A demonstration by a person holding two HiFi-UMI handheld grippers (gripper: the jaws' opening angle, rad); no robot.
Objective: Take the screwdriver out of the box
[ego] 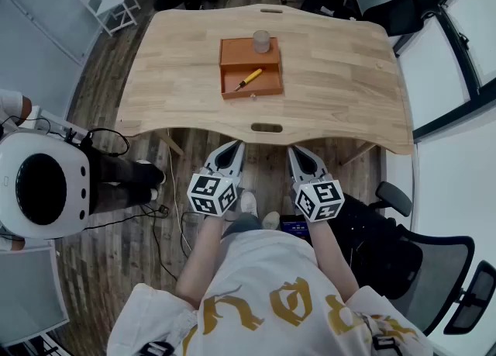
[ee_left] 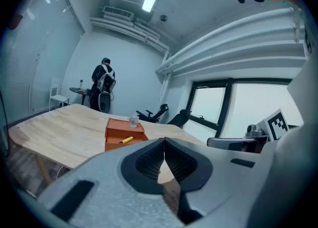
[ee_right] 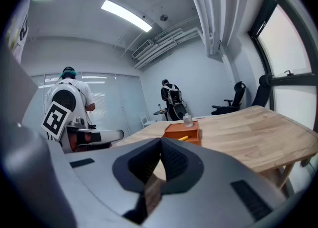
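Head view: the left gripper [ego: 235,147] and the right gripper [ego: 296,153] are both closed, jaws together and holding nothing. They are held side by side, a little apart, just short of the near edge of the light wooden desk [ego: 341,75] and above the brown plank floor [ego: 116,215], with their tips pointing toward the desk. Neither touches the desk. The person's forearms reach forward from the torso, and each hand sits behind its gripper's marker cube. The rectangular orange box [ego: 267,87] sits near the middle of the desk, well apart from both grippers. The yellow-handled screwdriver [ego: 250,78] lies slanted inside it. A small clear jar [ego: 262,41] stands at the box's far edge.

Left gripper view: the two jaws meet at the tips, the ribbed pads [ee_left: 149,162] are pressed together, and nothing is between them. Beyond the jaws the box [ee_left: 117,131] rests on the desk, and the screwdriver's yellow handle [ee_left: 125,140] shows at its front. The right gripper's body shows at the right, level with this one. A person in dark clothes [ee_left: 103,80] stands at the far side of the room.

Right gripper view: these jaws are also pressed shut and empty. The box [ee_right: 181,130], with the screwdriver [ee_right: 183,137] in it and the jar [ee_right: 187,119] at its top, lies ahead on the desk, well clear of the tips.
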